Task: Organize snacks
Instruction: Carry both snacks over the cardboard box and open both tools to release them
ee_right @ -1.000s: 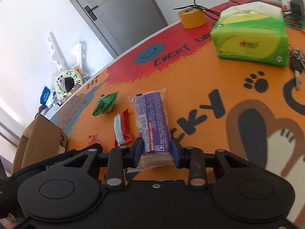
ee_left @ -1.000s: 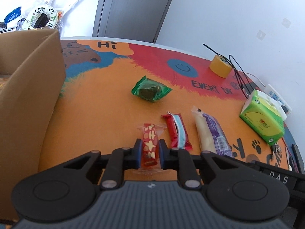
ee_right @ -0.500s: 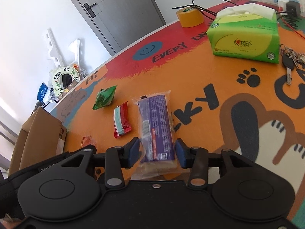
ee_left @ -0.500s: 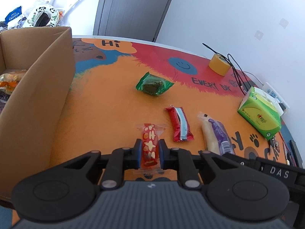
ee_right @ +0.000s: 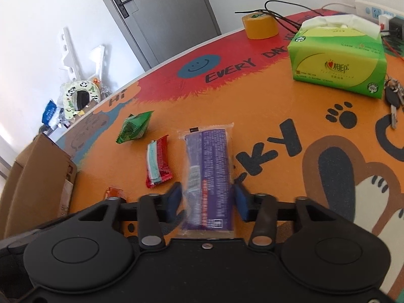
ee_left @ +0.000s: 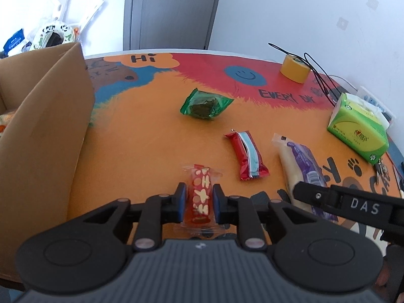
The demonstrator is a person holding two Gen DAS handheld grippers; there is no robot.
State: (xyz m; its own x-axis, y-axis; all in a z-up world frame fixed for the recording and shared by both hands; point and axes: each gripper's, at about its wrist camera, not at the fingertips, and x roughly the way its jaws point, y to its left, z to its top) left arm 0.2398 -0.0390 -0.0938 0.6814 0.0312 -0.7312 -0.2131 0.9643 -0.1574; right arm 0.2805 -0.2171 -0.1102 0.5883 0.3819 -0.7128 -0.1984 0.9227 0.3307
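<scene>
Right tool (ee_right: 207, 199) has opened off purple snack (ee_right: 207, 176) (left tool (ee_left: 199, 199) pinches candy (ee_left: 200, 194))

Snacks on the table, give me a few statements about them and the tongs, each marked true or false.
1. The left tongs are shut on the red flower-print candy. True.
2. The right tongs grip the purple snack pack tightly. False: they are open, fingers either side of it.
3. The green packet is inside the cardboard box. False: it lies on the table.
4. The red striped bar lies between candy and purple pack. True.
</scene>
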